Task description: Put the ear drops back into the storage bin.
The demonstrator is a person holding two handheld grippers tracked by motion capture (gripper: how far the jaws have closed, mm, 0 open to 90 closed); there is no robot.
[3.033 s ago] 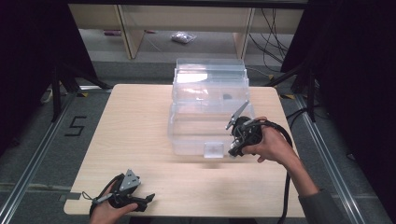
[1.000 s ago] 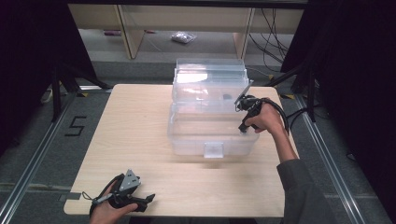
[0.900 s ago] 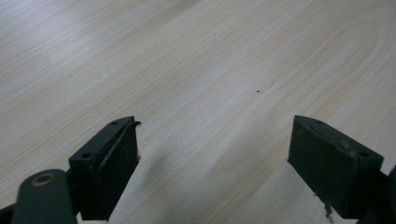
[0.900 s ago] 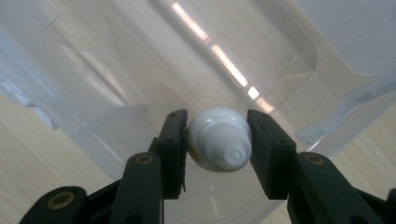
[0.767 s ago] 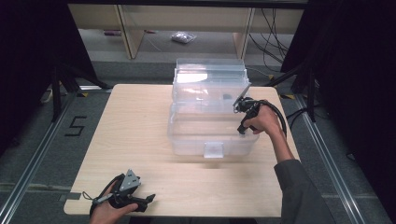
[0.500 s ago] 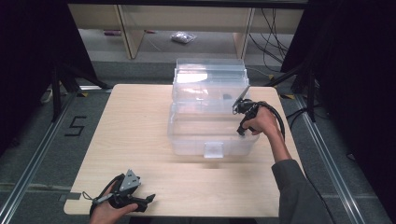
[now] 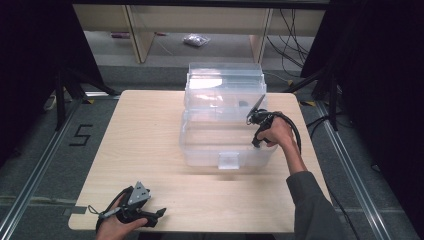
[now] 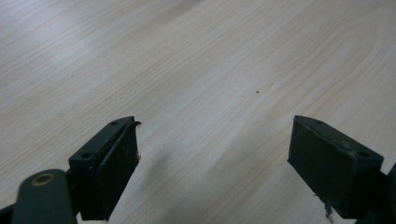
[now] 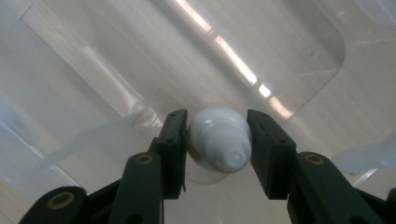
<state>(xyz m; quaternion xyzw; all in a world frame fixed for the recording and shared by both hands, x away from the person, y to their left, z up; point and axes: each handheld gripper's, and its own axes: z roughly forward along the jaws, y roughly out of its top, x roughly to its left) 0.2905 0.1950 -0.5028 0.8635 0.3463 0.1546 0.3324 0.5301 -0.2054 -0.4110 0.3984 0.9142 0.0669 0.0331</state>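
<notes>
While gripped, white bottle (image 9: 219, 140), cap toward camera

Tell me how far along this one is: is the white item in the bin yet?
Done: the right gripper is shut on a white bottle-like item, and the clear bin stands open, lid raised. In hand: that gripper holds the item over the bin's inside. Left: letting go. The left gripper rests open on the table.

Pale wooden table (image 7: 150, 145), clear plastic box (image 7: 225, 135) on it.
</notes>
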